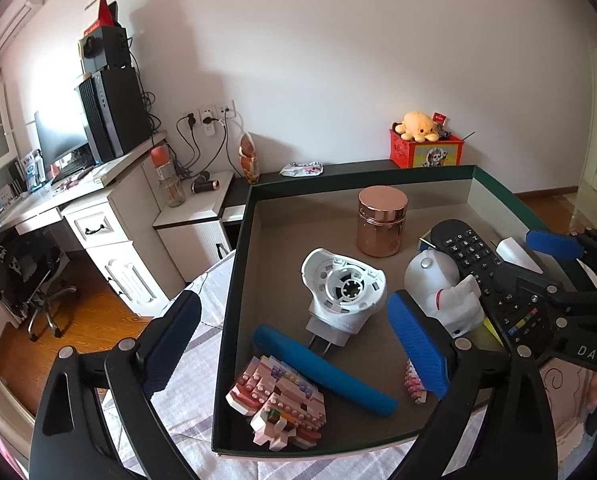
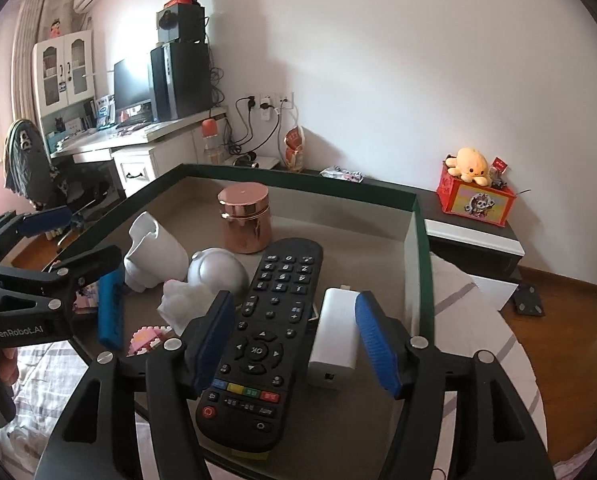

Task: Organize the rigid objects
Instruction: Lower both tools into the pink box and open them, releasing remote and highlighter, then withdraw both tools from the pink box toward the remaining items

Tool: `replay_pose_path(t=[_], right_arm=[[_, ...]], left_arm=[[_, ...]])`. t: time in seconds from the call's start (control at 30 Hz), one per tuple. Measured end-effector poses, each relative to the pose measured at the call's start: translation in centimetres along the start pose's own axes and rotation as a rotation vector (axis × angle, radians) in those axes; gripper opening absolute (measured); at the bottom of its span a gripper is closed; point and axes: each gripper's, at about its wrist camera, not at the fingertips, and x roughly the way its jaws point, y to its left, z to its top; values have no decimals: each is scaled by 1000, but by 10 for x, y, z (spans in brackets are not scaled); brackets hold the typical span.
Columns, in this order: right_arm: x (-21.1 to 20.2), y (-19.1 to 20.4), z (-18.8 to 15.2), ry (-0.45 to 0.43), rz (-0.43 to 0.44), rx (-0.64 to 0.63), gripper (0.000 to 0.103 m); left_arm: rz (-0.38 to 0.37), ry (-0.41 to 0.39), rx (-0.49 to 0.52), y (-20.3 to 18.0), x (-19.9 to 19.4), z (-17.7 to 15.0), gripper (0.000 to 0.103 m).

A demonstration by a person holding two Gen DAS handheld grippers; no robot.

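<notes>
My left gripper (image 1: 294,340) wide open over box (image 1: 234,280), nothing held; blue bar (image 1: 326,368) and brick toy (image 1: 278,400) lie below. My right gripper (image 2: 296,338) open, straddling remote (image 2: 266,332) and white charger (image 2: 334,336), pads not pressing. Copper jar (image 2: 245,222) at back.

free: bare box floor (image 1: 282,216) along far wall and far-left corner | blocked centre: copper canister (image 1: 381,221), white plug adapter (image 1: 340,294) | blocked near edge: blue bar (image 1: 326,370), pink brick model (image 1: 276,402) | blocked right side: remote (image 2: 264,334), white charger (image 2: 335,336), astronaut figure (image 1: 444,288) | rim: dark green box wall (image 1: 228,300) all round
</notes>
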Motion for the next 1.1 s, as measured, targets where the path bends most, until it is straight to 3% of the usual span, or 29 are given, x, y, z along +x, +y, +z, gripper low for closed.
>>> replay_pose_path(t=[0.17,0.47,0.57,0.77,1.1], right_arm=[[-4,-1,0,-13,-4,3,67],[-15,-3,4,-34,-7,24,84],[-36,5,2,-59,-60,-4,103],[-92,21,-14,-75,-79,8,103],[-211,55,-29,-184,-121,20,103]], left_arm=[[5,-15,-2,1,-3,1,97],[-23,-52,-58,11,-24,0,99],[-46,-66,-88,19,-51,-8,101],[-11,-121,-85,27,-121,-25,103],[10,-216,-104,31,-235,-52,103]])
